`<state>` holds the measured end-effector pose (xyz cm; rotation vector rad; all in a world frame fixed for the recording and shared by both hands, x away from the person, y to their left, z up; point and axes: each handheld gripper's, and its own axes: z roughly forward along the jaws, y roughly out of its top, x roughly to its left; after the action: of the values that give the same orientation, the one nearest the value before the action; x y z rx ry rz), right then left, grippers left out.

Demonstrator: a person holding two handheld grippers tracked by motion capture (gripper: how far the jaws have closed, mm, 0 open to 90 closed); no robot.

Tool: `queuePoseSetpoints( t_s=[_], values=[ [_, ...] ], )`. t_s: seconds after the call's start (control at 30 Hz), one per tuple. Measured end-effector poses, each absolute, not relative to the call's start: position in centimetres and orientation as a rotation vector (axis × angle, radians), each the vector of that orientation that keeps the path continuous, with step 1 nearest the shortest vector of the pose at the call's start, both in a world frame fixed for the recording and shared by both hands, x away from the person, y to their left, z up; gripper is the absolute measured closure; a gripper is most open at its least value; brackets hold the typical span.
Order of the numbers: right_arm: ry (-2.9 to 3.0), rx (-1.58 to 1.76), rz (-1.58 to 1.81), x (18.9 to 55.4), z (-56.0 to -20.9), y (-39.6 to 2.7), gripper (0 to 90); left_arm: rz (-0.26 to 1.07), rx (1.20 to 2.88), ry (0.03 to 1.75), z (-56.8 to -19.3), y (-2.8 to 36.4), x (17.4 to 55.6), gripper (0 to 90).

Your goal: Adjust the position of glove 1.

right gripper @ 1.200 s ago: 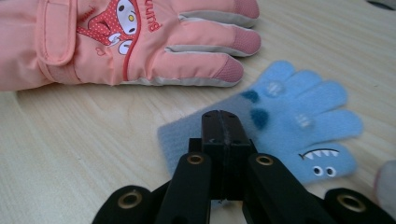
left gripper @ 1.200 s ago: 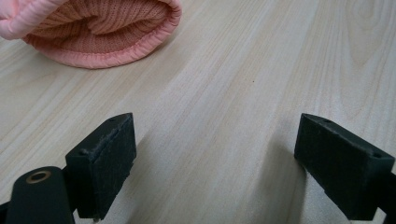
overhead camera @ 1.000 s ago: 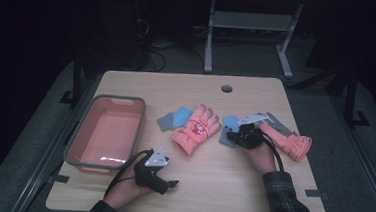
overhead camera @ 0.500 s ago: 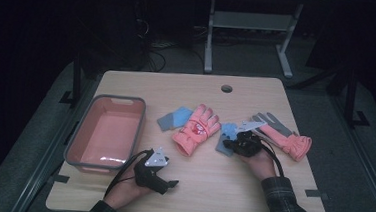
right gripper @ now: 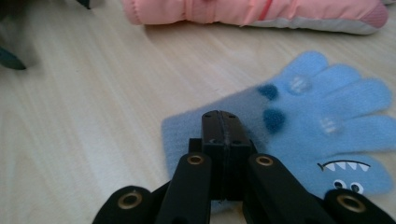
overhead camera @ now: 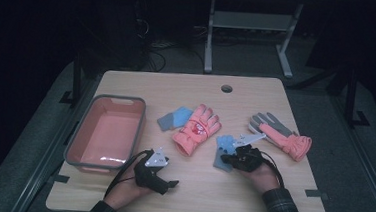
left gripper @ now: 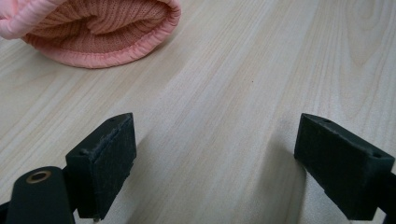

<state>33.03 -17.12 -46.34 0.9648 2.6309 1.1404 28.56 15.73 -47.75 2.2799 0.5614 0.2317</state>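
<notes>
Our right gripper (right gripper: 221,122) has its jaws pinched together on the blue glove (right gripper: 299,126), cuff hidden underneath. Left gripper (left gripper: 215,158) jaws gape wide over bare surface (left gripper: 224,84); pink glove (left gripper: 93,28) cut off.

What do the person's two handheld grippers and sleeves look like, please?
Both the left gripper and the right gripper are black, each topped by a pale grey three-cornered plate and trailing a thin black cable. Their jaws end in blocky black pads with small screw holes, and brass-coloured rivets sit at the linkage pivots. The right sleeve is dark plaid.
</notes>
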Motion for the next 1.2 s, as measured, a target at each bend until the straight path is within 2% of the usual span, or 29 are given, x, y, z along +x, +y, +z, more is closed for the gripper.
queuePoseSetpoints(
  t_s=[0.63, 0.93, 1.2],
  values=[
    [2.719, 0.854, 1.177, 27.8, -46.0, -15.7, 90.0, 0.233, 2.28, 0.559, -47.8, 15.7, 28.6, 12.2],
    [2.652, 0.954, 1.176, 28.0, -45.5, -18.8, 90.0, 0.233, 2.278, 0.561, -47.8, 15.7, 28.5, 12.3],
    [2.743, 0.881, 1.157, 27.5, -46.3, -16.8, 90.0, 0.233, 2.279, 0.561, -47.8, 15.7, 28.6, 12.3]
  ],
)
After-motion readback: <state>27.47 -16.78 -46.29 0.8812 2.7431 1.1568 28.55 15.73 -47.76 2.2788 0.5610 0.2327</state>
